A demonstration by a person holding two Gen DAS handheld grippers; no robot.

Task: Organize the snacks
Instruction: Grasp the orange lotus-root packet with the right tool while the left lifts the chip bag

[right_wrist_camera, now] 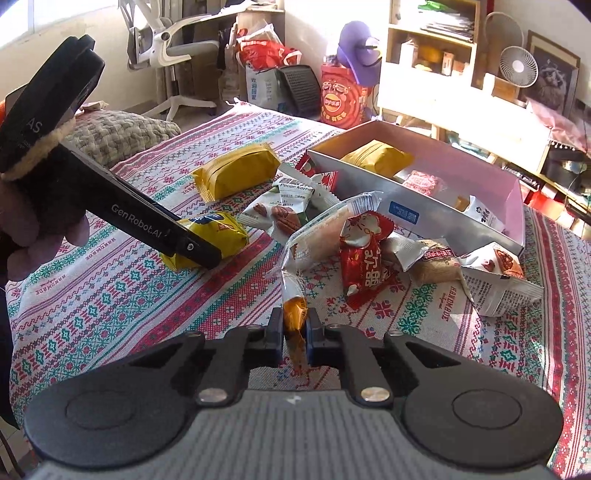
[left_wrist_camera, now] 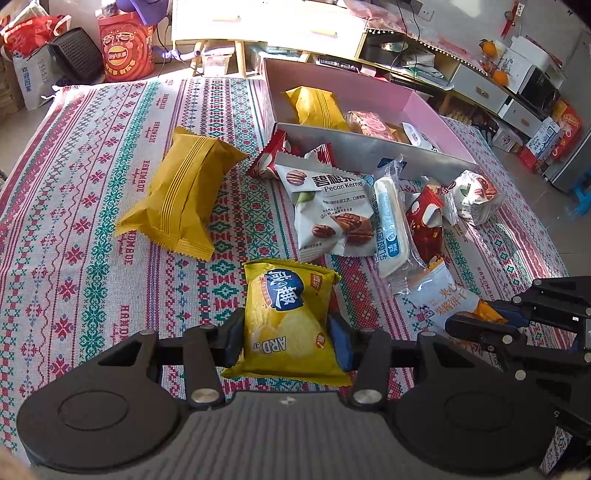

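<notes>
Between the left claw's matt black plastic fingers sits a glossy yellow foil cracker pack; bright metal rivets stud the linkage behind them. Under it lies a woven cloth, coarse and matt. Ahead left of that claw, the mustard pack looks matt and ribbed. Ahead right, the box has smooth silvery card walls. The right claw pinches a shiny clear film wrapper. Beyond it, a red pack is glossy and crinkled.

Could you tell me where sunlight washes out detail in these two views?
Left wrist view: the pale cabinet top behind the pink box is blown out. Right wrist view: the shelf unit and window corner glare white; the tablecloth stays legible.
</notes>
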